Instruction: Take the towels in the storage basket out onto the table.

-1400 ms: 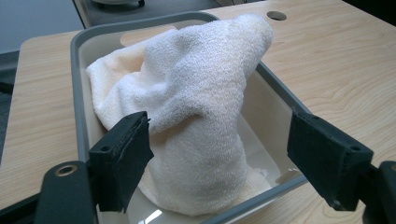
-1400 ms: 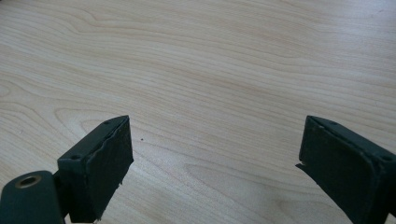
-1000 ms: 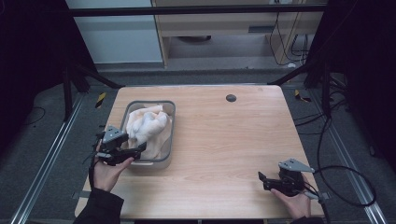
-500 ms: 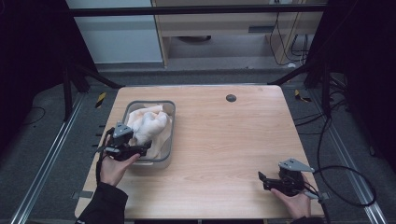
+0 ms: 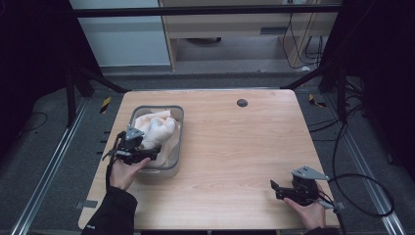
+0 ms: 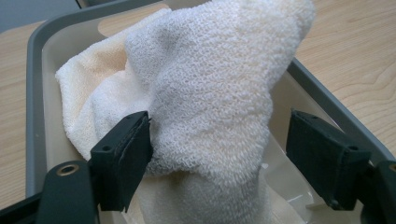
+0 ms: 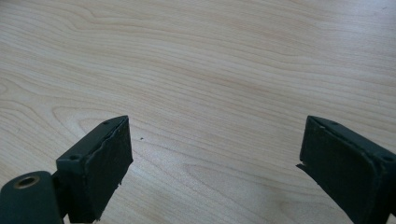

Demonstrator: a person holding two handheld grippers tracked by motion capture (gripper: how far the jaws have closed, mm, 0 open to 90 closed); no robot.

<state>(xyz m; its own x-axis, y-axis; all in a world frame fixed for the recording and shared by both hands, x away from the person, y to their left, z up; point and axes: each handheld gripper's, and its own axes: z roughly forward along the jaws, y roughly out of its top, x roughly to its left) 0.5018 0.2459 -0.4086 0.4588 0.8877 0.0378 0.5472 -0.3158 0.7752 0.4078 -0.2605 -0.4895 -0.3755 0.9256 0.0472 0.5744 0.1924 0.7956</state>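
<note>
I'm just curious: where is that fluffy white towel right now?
The towel lies bunched in the grey bin on the table's left side, between the open jaws of the left gripper.

Light wooden table [image 5: 235, 161], grain running L-R, bare across the middle and R half. Small black round cap [image 5: 242, 103] set in the top near the far edge, about centre. Grey carpet floor [image 5: 29, 147] all round. Metal rail [image 5: 54, 161] on the floor along the L side, another [image 5: 362, 156] along the R. Yellow/black striped bit [image 5: 105, 104] on the floor by the far-L corner, a 2nd [image 5: 315, 101] by the far-R corner. Black frame strut [image 5: 73, 93] at L, black crossbar [image 5: 195, 10] overhead at the back. Behind: pale panel [image 5: 120, 39], wooden cabinet [image 5: 230, 24], loose cables [image 5: 303, 44] beside it.
</note>
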